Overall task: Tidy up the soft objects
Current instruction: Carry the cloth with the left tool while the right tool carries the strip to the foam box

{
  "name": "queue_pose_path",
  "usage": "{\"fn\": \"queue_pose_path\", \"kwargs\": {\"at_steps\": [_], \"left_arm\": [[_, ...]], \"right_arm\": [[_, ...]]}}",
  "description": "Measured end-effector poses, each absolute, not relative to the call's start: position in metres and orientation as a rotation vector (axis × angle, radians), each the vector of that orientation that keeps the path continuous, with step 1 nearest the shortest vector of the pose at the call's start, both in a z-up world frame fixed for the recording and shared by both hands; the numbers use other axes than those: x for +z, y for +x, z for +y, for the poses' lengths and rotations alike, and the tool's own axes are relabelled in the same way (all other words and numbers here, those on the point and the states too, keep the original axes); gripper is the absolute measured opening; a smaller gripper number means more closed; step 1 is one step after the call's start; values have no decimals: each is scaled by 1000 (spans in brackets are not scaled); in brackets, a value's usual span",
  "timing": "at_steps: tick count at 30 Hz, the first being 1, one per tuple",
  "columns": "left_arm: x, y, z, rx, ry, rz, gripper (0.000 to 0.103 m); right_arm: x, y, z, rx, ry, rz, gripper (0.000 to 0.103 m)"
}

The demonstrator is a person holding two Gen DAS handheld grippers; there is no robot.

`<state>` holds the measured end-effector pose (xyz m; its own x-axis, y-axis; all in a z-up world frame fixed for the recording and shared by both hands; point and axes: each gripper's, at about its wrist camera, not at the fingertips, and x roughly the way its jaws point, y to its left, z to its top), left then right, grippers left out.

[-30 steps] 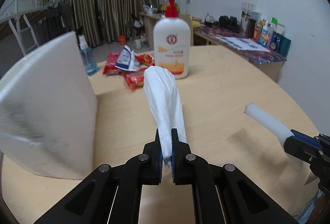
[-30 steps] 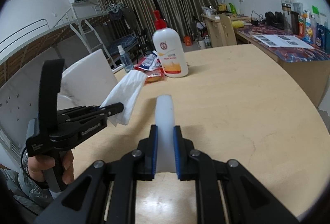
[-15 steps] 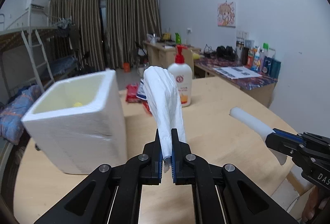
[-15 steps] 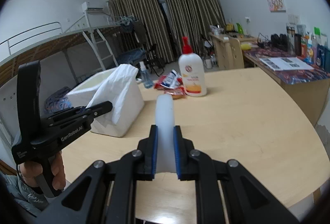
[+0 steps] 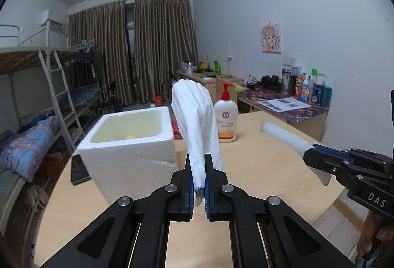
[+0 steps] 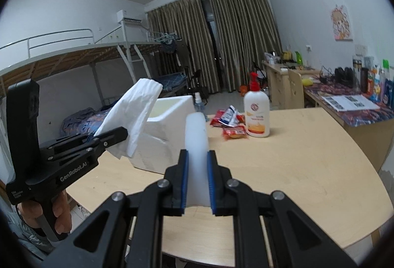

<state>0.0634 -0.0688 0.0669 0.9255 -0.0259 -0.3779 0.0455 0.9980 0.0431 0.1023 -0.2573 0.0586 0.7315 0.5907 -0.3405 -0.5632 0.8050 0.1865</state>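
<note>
Our left gripper [image 5: 199, 178] is clamped on a bunched white cloth [image 5: 195, 120], which stands up from its jaws; our right gripper [image 6: 198, 183] is clamped on a white foam piece [image 6: 196, 144] that sticks out ahead of its pads. Both soft things are off the wooden table [image 6: 307, 157]. The open white foam box [image 5: 134, 142] sits ahead and to the left of the left gripper, and further left of the right one. We judge we are mid-carry, bringing both pieces to the box. Next, each gripper must get above the box's opening before we loosen it, the cloth first since it is nearer.
</note>
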Motion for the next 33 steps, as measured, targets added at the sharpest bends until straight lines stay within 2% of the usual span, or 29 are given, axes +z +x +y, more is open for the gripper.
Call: {"fn": "queue_pose_path", "kwargs": {"at_steps": [20,33], "left_arm": [[81,-10,-20,74,16,303,7],[83,-3,7,134,-3,306,7]], "right_arm": [[71,78,-210,760,22,318,18],[73,97,-170,829,-12,326,18]]}}
